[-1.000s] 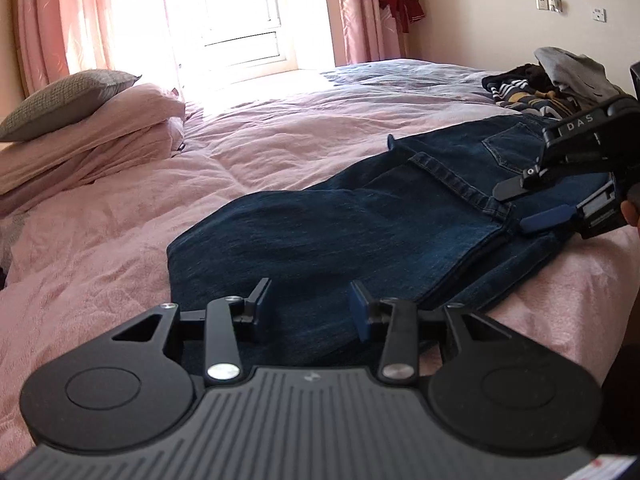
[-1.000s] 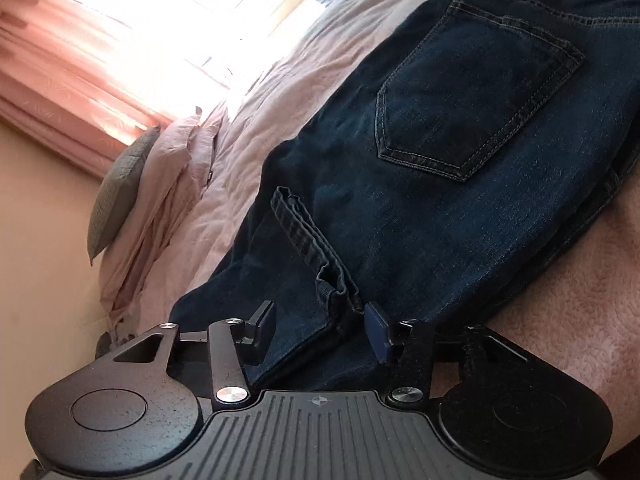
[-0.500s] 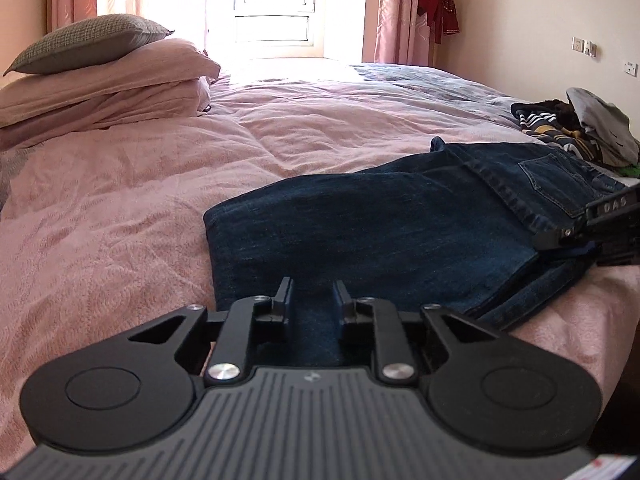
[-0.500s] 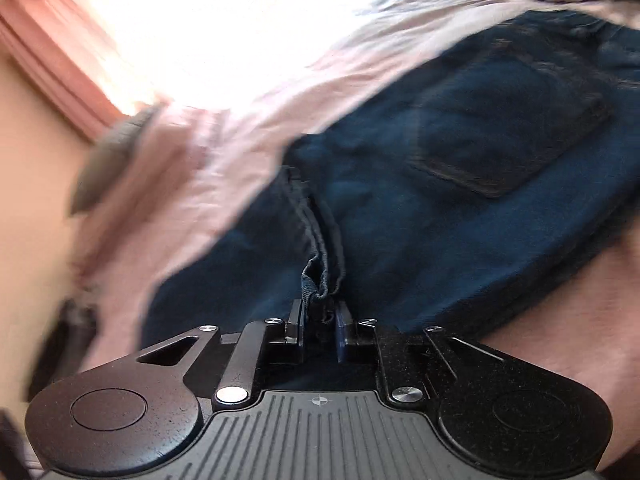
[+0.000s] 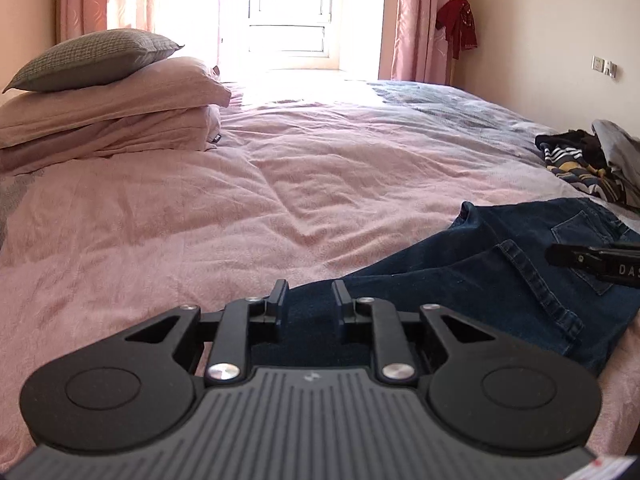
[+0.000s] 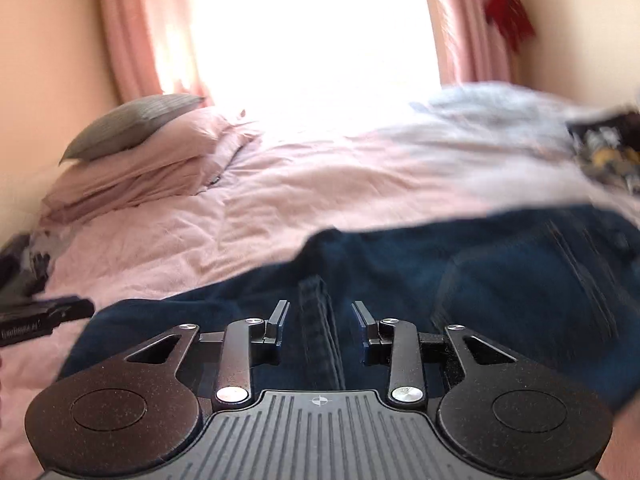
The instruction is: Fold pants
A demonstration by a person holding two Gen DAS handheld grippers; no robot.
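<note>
Both our views have swung level since a second ago: the bed (image 5: 280, 184) now fills them upright, where the right view was rolled hard over, and the pillows (image 5: 108, 100) and window sit higher and farther off beyond our fingers.

Jeans (image 5: 500, 280) lie folded on the bed, dark denim with the back pocket up. In the left view they spread ahead and to the right of our fingers, reaching in under them; a second ago they lay squarely in front. We judge one fold is done, and that we are drawing back to size up the next one.

Our right gripper (image 6: 320, 316) has changed most. Half a second ago its jaws were pinched on the thick seam of the jeans; they have just been opening, and now stand partly apart with that seam (image 6: 320, 332) running between them, neither pad pressing on it. Blur makes the last bit hard to read, but the cloth looks released.

Our left gripper (image 5: 307, 298) has its jaws drawn in to a narrow gap, narrower than a second ago. Denim shows through the gap, and whether it lies between the pads or only below them we cannot tell.

Smallest change: the right gripper's tip now shows only as a dark sliver to the right of our left fingers.
</note>
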